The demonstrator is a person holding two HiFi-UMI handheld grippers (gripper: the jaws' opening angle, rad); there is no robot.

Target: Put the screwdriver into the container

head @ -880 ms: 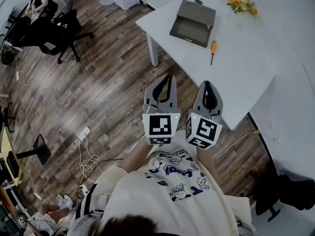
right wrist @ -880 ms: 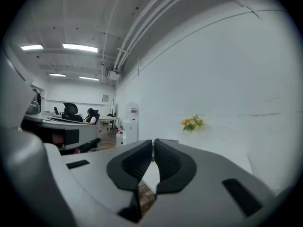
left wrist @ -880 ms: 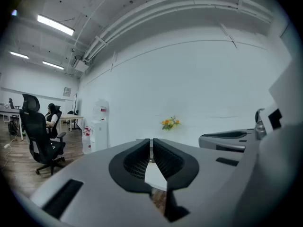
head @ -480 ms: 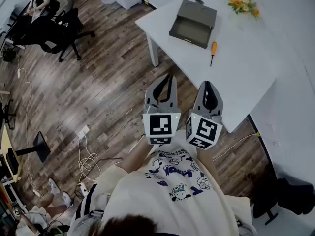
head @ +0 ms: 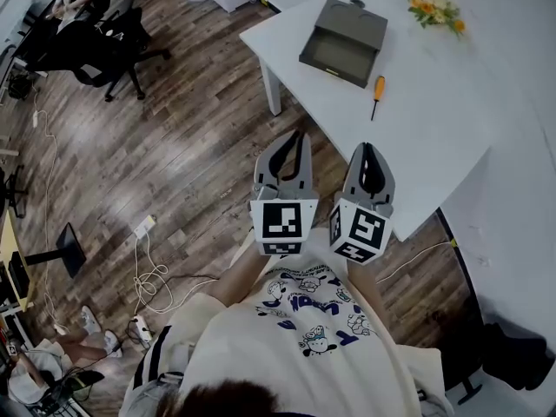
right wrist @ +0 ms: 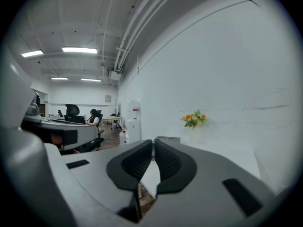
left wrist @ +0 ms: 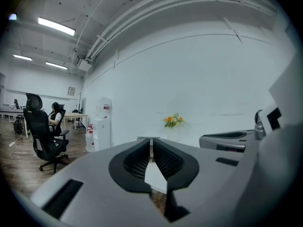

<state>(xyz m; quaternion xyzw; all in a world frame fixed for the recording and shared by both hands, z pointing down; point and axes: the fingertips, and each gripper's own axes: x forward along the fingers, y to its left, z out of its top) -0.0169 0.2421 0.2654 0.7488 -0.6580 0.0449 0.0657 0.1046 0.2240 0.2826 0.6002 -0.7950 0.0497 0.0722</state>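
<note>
Only a bystander's feet [head: 87,320] are shifting on the near-left floor; both grippers are keeping their places. The white bench [head: 434,137] is carrying the grey container [head: 343,31] at its far-left corner. The left gripper [head: 294,135] and right gripper [head: 367,146] are hovering side by side off the bench's near edge, jaws together, gripping nothing. The screwdriver [head: 376,94] is lying on the bench near the container's right, apart from it.

- Head view: high up, looking steeply down — past the person's shirt [head: 304,320] to the wood floor [head: 174,146] and the white worktop [head: 434,129] ahead, well apart.
- Left gripper view: low, roughly level along its jaws, facing the white wall [left wrist: 199,65].
- Right gripper view: same heading, just beside the left.
- Shared by all three: worktop, container [head: 341,31], orange flowers [head: 434,9].
</note>
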